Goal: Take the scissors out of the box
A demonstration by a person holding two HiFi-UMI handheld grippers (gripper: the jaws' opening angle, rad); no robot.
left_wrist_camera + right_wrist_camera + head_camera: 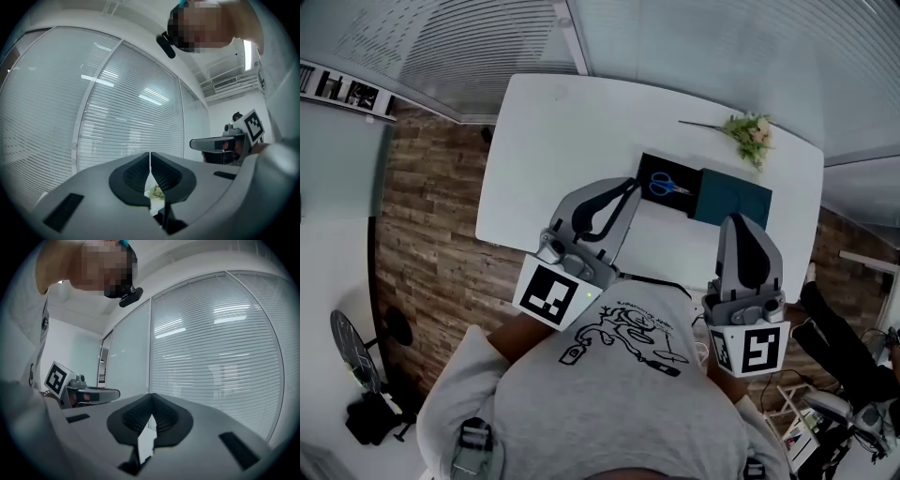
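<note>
Blue-handled scissors (667, 184) lie in an open black box (645, 167) at the middle of the white table (562, 141). Its dark teal lid (733, 197) rests flat just right of it. My left gripper (625, 193) is shut and empty, its tips just left of the box's near corner, raised and pointing at the blinds. My right gripper (739, 225) is shut and empty too, near the lid's front edge. In the left gripper view the jaws (150, 158) meet, with the right gripper (225, 140) beside. In the right gripper view the jaws (151, 400) also meet.
A small sprig of flowers (750, 131) lies at the table's far right corner. Glass walls with blinds (694, 47) stand behind the table. A fan (352, 347) stands on the wooden floor at left, and dark equipment (844, 347) sits at right.
</note>
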